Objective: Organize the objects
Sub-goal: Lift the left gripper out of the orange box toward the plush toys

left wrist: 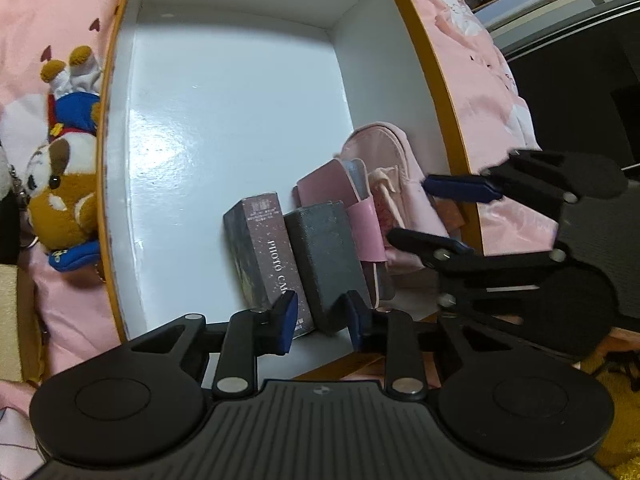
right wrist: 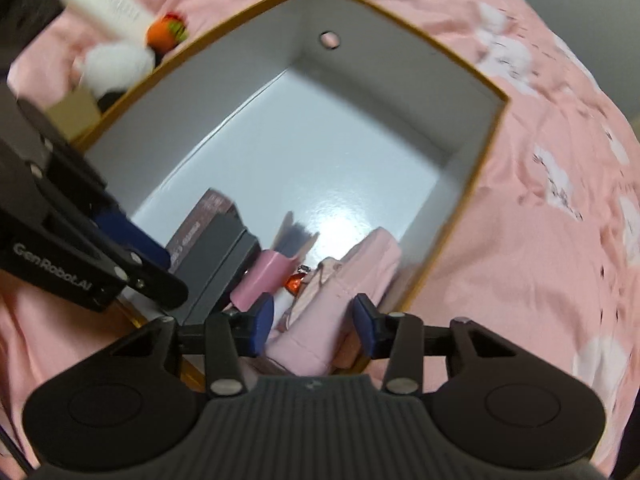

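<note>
Pink printed bedding (right wrist: pixel 540 208) is lying under everything, and on it is sitting an open box (left wrist: pixel 424 60) with an orange rim and a white inside; you are working over its near end. Along the near wall of the box are standing, left to right in the left wrist view, a purple photo card box (left wrist: pixel 264 256), a dark grey box (left wrist: pixel 324 264), a pink card holder (left wrist: pixel 360 216) and a pale pink pouch (left wrist: pixel 396 168) leaning into the right corner. Your left gripper (left wrist: pixel 323 317) is hanging just above the dark grey box; its blue pads are standing apart on either side of the box's near edge, and whether they are pressing on it cannot be told. Your right gripper (right wrist: pixel 314 322) is straddling the pale pink pouch; its jaws are apart, with the pouch between them, and contact on the pads cannot be told through the blur. Outside the box, on its left, a brown plush toy (left wrist: pixel 64 196) in a blue outfit is lying on the bedding; far left in the right wrist view are resting a white plush (right wrist: pixel 116 64), an orange plush (right wrist: pixel 166 32) and a white carton (right wrist: pixel 108 4).
</note>
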`<state>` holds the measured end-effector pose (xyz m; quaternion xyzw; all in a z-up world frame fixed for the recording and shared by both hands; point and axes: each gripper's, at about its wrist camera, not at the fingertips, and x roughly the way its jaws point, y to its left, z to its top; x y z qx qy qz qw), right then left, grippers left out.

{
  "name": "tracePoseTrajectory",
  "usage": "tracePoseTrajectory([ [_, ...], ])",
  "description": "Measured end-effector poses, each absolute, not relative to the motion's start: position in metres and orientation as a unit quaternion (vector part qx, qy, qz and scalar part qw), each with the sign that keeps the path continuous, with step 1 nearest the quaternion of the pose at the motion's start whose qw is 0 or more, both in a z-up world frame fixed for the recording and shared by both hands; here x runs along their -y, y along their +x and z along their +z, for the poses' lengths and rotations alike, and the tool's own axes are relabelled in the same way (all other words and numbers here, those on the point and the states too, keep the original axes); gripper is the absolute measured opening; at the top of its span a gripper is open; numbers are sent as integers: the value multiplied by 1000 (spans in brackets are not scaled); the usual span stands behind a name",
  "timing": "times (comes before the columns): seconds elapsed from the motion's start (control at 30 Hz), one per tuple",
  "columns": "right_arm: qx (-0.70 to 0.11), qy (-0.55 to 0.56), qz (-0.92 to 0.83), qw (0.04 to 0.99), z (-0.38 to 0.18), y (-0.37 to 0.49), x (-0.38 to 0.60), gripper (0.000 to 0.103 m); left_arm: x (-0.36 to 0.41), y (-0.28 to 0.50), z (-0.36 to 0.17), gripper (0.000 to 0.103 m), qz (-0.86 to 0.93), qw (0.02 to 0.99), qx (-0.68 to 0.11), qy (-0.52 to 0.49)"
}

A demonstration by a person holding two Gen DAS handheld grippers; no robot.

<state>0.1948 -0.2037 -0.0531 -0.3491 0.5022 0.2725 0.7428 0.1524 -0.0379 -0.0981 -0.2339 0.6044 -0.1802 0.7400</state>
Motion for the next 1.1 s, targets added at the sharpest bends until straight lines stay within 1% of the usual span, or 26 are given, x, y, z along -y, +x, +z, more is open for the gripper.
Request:
tracePoseTrajectory([
  [0.07,-500,-380,269,730,-62,197,198,44,40,153,-100,31,-183,738,-605,-238],
  [0.13,-500,-403,270,717,-68,197,195,39,38,152,-100,30,-186,738,-604,-236],
  [0.27,-509,-421,285,694,-66,196,190,23,38,152,-100,30,-191,737,-602,-242],
  [0.33,-521,-430,306,671,-61,193,188,20,36,152,-101,30,-193,735,-602,-246],
  [0.43,-520,-467,326,637,-56,184,179,20,36,153,-101,30,-199,733,-601,-248],
  [0.53,-537,-464,316,630,-63,192,174,20,36,154,-103,30,-202,731,-601,-252],
  [0.63,-557,-438,309,634,-74,201,177,21,38,154,-104,29,-203,730,-603,-250],
  [0.8,-562,-397,299,661,-60,206,186,32,36,154,-102,29,-205,731,-600,-251],
  [1.0,-551,-360,297,692,-39,202,194,34,26,145,-94,30,-204,745,-584,-250],
  [1.1,-543,-345,300,705,-32,198,195,38,18,141,-82,31,-201,759,-566,-251],
])
